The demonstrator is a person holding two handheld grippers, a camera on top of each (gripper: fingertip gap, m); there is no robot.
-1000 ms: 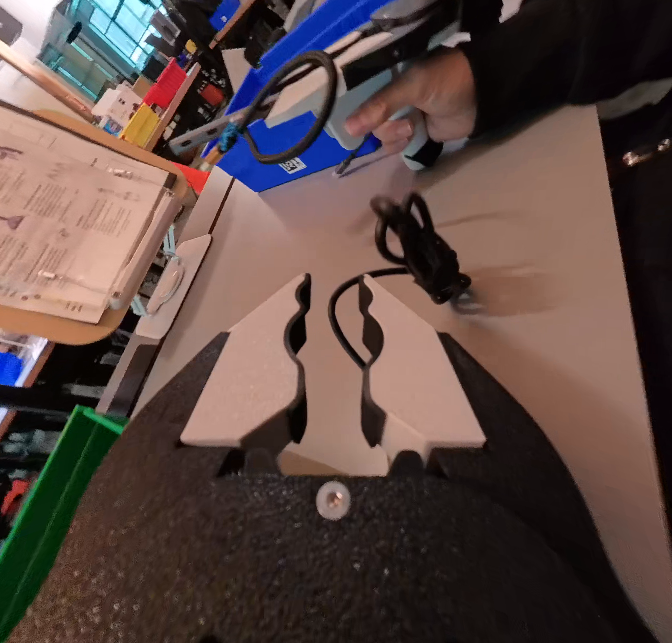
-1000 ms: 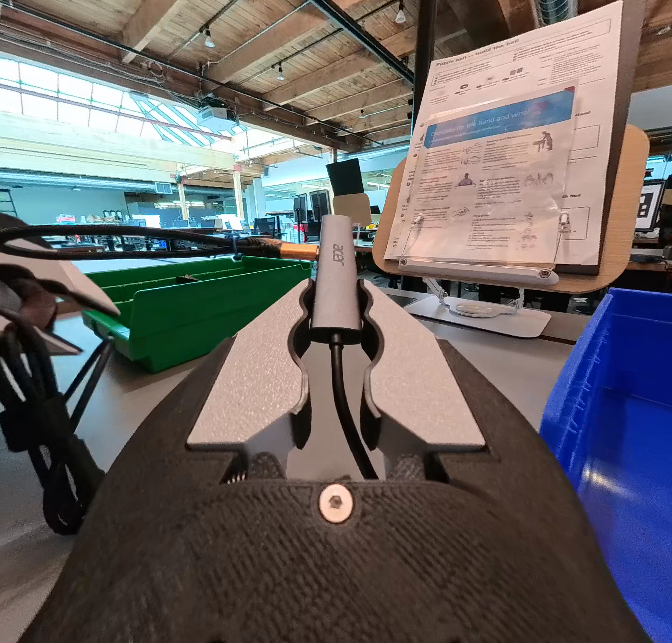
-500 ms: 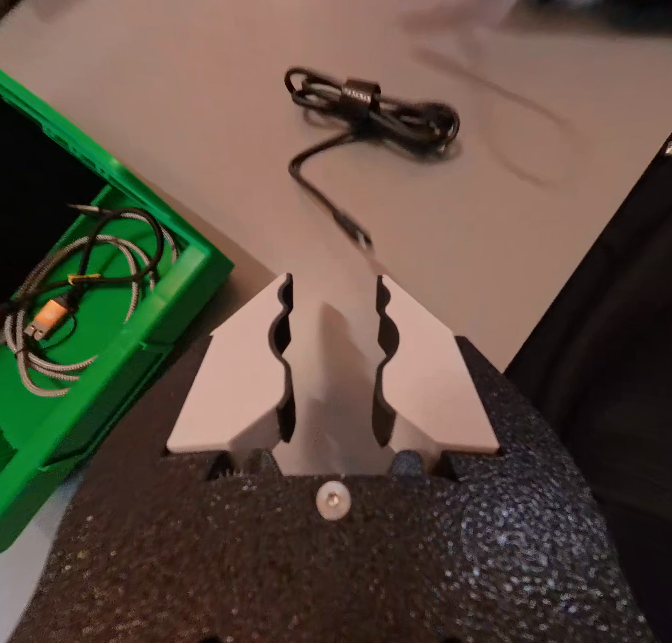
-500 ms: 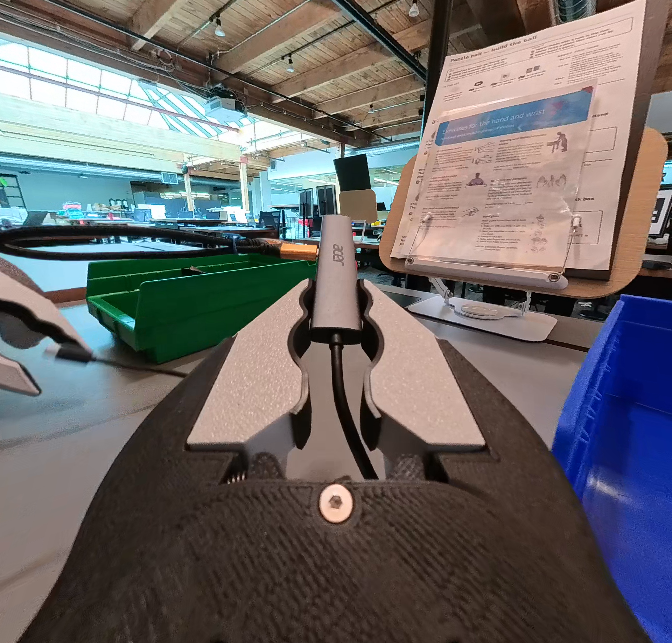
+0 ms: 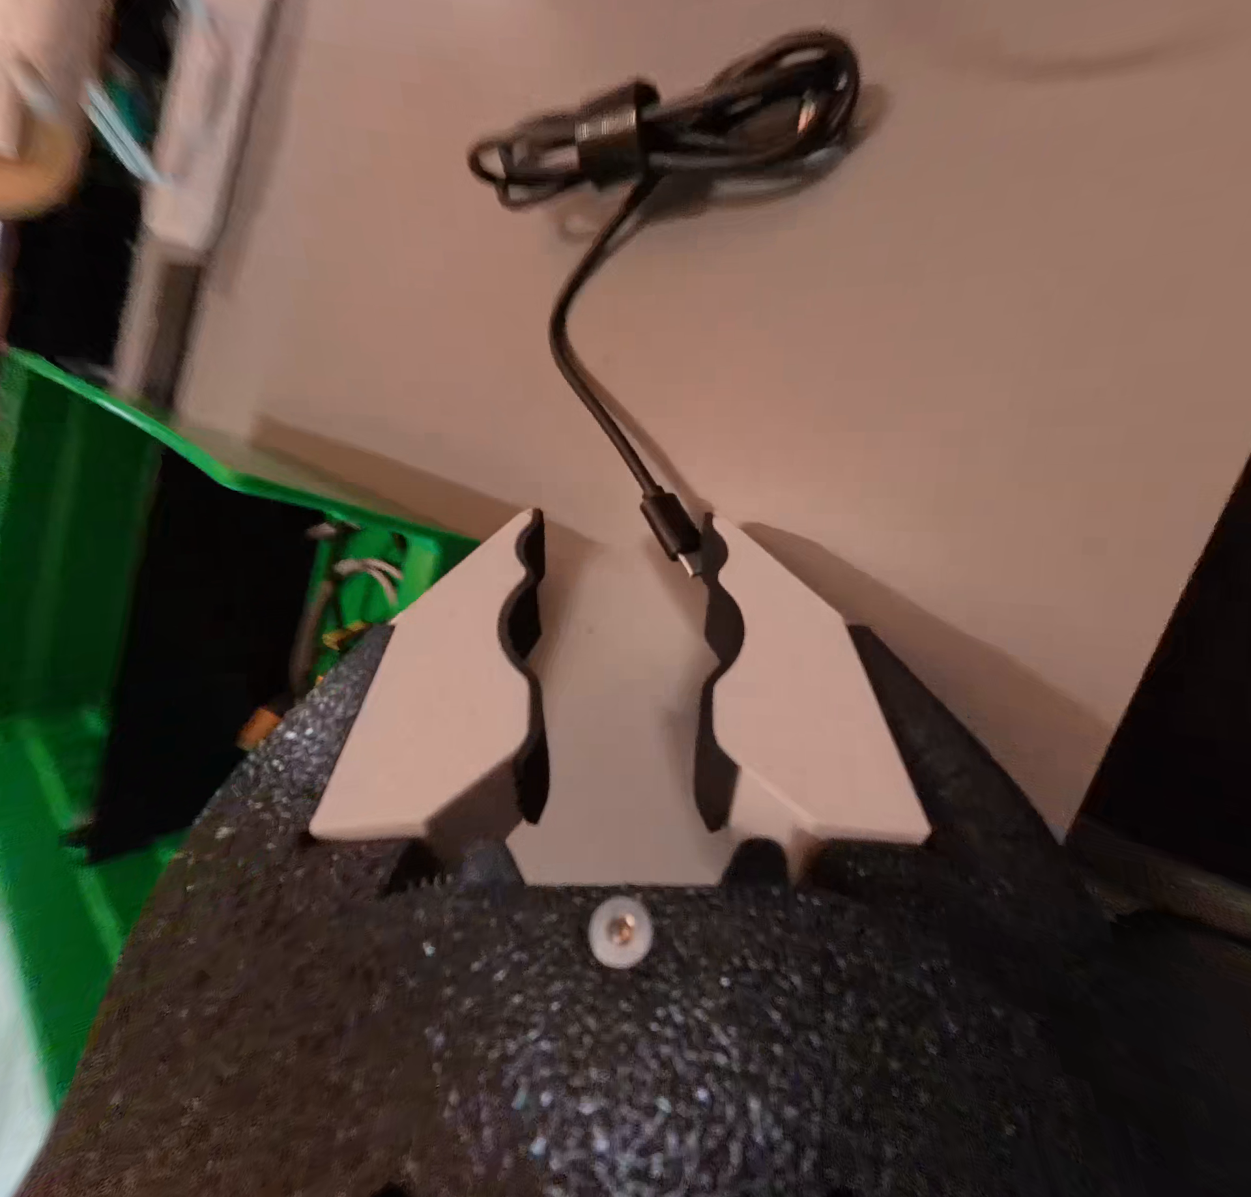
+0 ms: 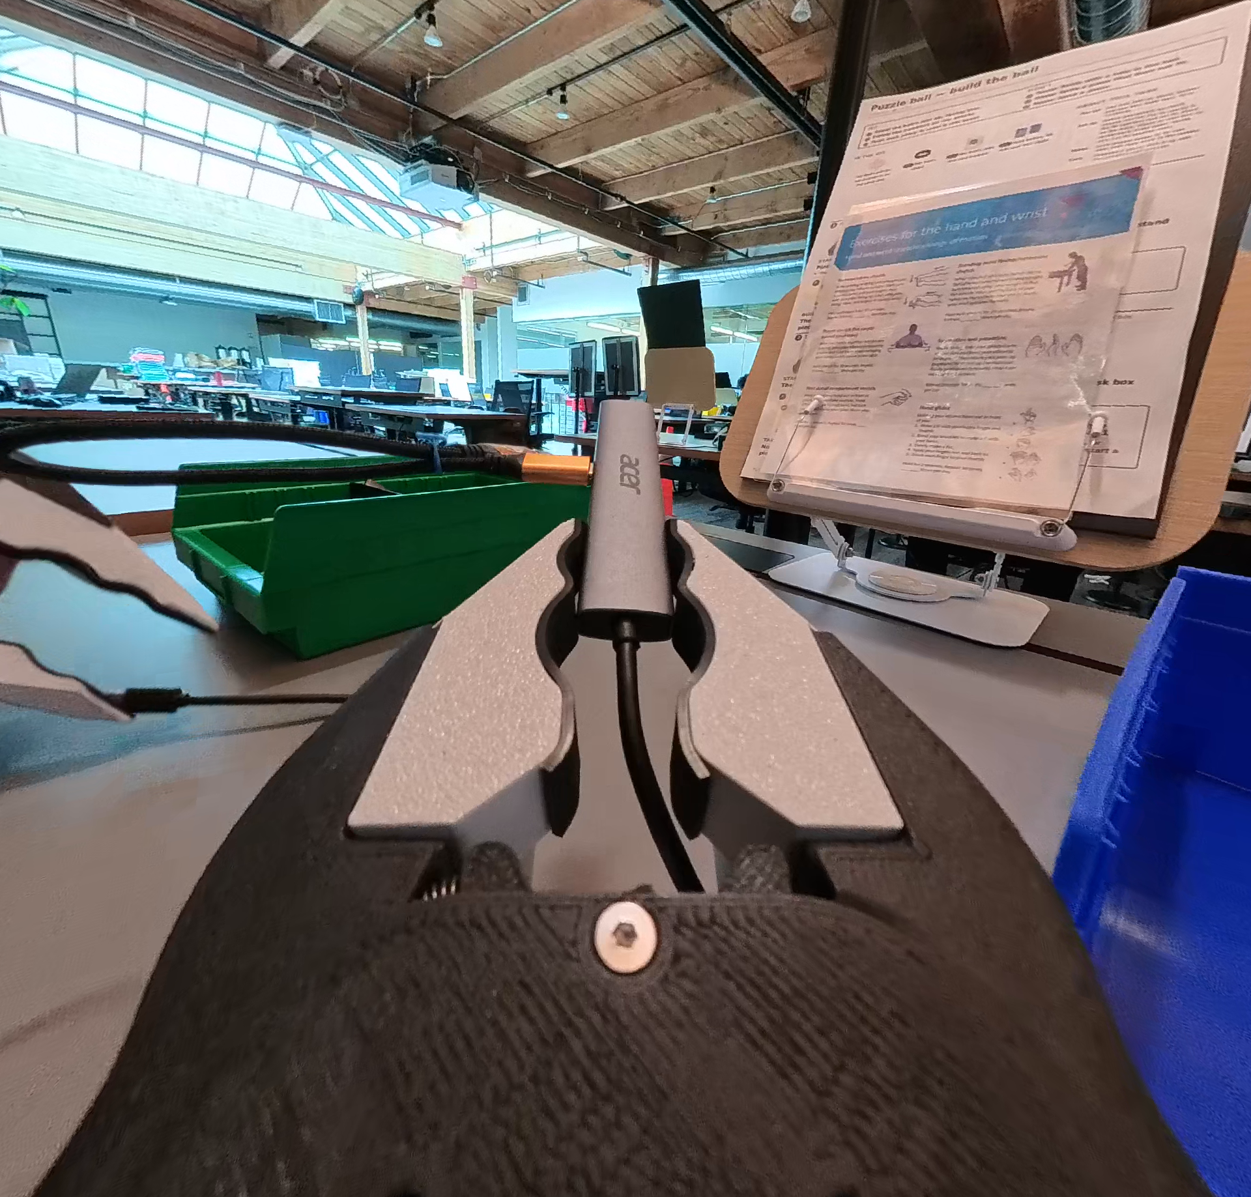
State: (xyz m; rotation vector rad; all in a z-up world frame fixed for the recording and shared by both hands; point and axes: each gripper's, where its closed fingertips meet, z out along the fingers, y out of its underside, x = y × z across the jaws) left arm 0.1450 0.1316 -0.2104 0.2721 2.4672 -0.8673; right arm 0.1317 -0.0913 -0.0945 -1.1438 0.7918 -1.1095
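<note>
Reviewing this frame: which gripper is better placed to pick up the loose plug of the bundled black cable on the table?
Probably the left gripper: it is open, with the cable's plug right at its fingertips. The right gripper is shut on a grey hub, so it is occupied.

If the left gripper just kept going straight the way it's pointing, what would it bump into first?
Probably the plug of the thin black cable, already lying between the tips of the open left gripper, close to one finger. Beyond it comes the strapped black cable bundle on the grey tabletop. Depth is uncertain.
</note>
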